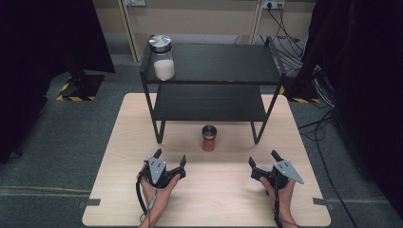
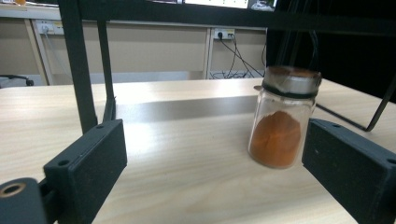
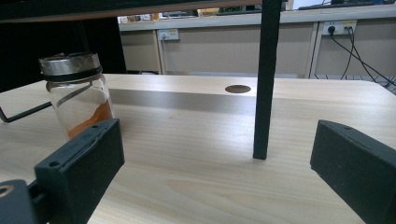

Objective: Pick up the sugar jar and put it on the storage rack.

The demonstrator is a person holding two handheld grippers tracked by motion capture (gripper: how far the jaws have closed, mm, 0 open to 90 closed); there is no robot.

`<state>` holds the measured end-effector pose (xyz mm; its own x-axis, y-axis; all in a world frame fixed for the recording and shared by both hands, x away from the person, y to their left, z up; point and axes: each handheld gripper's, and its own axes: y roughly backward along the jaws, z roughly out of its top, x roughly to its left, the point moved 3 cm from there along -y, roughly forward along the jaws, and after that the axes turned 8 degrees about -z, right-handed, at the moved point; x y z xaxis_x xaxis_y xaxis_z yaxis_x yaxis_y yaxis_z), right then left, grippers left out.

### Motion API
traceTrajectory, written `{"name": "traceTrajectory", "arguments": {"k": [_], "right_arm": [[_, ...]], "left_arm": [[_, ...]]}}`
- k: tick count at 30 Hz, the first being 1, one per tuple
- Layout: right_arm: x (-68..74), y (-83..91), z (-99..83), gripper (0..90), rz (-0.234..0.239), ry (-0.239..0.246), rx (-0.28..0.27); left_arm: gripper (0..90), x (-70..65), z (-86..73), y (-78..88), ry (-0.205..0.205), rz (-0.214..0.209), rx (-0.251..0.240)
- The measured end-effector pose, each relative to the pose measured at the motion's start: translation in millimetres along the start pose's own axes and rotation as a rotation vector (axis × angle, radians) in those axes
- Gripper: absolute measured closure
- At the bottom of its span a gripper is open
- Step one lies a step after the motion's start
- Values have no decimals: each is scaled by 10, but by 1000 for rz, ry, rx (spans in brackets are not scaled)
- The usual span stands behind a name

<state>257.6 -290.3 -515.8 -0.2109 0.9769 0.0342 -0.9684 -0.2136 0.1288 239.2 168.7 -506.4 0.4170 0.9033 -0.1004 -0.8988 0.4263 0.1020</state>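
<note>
A small glass jar of orange powder (image 1: pixel 208 138) with a metal lid stands on the wooden table (image 1: pixel 123 156) just in front of the black two-tier shelf (image 1: pixel 214 83). A larger jar of white powder (image 1: pixel 162 58) sits on the shelf's top tier at its left. My left gripper (image 1: pixel 169 160) rests open near the table's front, left of the orange jar (image 2: pixel 281 121), which stands ahead by its right jaw. My right gripper (image 1: pixel 264 159) is open at the front right; the orange jar (image 3: pixel 79 93) stands ahead on its left, a shelf leg (image 3: pixel 265 79) straight in front.
The shelf's lower tier (image 1: pixel 209 102) is bare. Dark curtains flank the scene, cables (image 1: pixel 294 45) lie on the floor at the back right, and wall sockets (image 3: pixel 169 34) sit behind the table. Bare tabletop lies between the two grippers.
</note>
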Motion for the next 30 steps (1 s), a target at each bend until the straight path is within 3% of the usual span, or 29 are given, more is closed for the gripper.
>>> {"name": "traceTrajectory", "arguments": {"k": [15, 30], "right_arm": [[-8, -5, 5, 26, 5, 1, 3], [-5, -3, 3, 25, 6, 5, 1]], "left_arm": [[56, 45, -139, 27, 9, 20, 10], [56, 121, -168, 47, 56, 5, -5]]}}
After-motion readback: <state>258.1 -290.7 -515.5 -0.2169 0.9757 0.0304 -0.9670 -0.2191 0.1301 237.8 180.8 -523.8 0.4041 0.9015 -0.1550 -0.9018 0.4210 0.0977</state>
